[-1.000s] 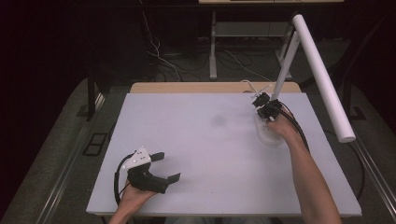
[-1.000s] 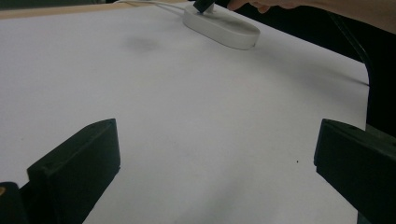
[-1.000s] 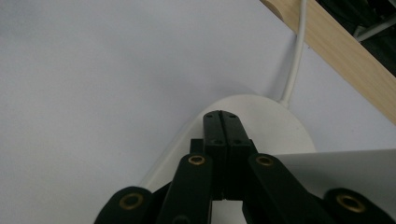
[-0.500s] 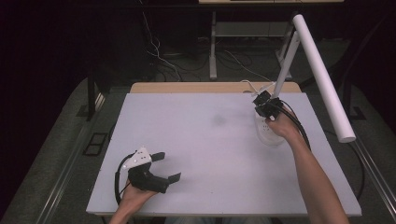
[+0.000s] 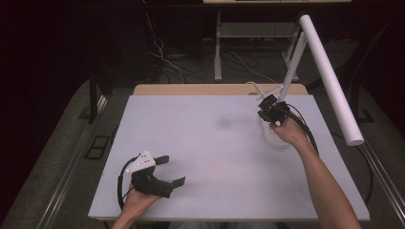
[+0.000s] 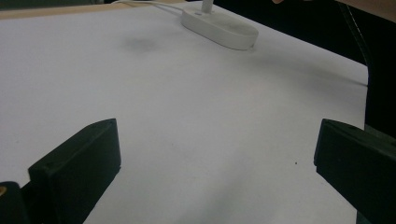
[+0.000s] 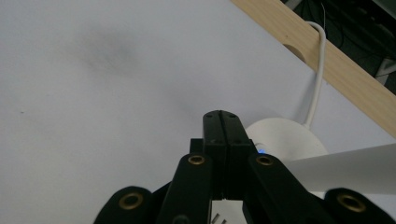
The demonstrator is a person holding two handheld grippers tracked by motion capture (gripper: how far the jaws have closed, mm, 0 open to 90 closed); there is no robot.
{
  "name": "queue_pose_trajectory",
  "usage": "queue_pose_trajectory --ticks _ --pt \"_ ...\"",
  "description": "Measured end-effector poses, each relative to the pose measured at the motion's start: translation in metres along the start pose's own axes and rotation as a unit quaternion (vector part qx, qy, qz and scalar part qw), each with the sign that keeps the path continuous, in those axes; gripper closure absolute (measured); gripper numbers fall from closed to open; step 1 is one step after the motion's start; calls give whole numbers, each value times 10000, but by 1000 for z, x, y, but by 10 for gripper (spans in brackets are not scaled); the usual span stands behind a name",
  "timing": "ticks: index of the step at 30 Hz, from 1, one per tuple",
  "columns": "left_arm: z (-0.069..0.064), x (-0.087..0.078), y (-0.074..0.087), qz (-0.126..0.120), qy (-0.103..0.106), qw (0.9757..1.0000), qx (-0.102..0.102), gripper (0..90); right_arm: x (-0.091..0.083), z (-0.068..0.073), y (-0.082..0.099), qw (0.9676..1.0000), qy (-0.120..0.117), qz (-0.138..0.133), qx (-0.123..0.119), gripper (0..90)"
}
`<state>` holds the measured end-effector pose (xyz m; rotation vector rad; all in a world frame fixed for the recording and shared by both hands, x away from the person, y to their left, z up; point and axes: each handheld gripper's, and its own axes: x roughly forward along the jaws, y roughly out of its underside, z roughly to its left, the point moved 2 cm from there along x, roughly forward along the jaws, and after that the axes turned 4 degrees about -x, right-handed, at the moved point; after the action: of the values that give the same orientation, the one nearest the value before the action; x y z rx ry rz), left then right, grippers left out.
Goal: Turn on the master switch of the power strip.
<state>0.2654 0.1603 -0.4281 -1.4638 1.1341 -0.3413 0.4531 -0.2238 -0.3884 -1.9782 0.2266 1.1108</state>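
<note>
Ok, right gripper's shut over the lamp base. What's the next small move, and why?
Probably ease the shut right gripper straight down onto the lamp base: its tips sit at the blue light, likely the switch. Left gripper rests open, far off.

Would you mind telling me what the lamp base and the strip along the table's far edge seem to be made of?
The lamp base looks like white plastic, matte to satin: smooth moulded oval, rounded edges, no grain. The far edge strip looks like light wood or wood-look board, with a tan, faintly grained surface; solid or veneer cannot be told.
</note>
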Motion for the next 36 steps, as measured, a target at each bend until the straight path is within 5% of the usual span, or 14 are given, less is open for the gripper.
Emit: queue_pose_trajectory --ticks 13,18,26,32,36 --pt "0 3 -1 20 36 10000 27 0 -27 14 1 9991 -244 -341 83 892" --pt "0 3 -1 18 32 10000 22 0 -34 18 7 9978 -410 -470 230 816" --pt "-1 4 -1 17 29 10000 13 0 -46 25 20 9913 -835 -746 688 544" --pt "-1 4 -1 15 23 10000 14 0 -62 34 32 9867 -1030 -914 860 143" --pt "0 4 -1 2 13 10000 7 0 -66 40 39 9861 -1100 -922 839 80"
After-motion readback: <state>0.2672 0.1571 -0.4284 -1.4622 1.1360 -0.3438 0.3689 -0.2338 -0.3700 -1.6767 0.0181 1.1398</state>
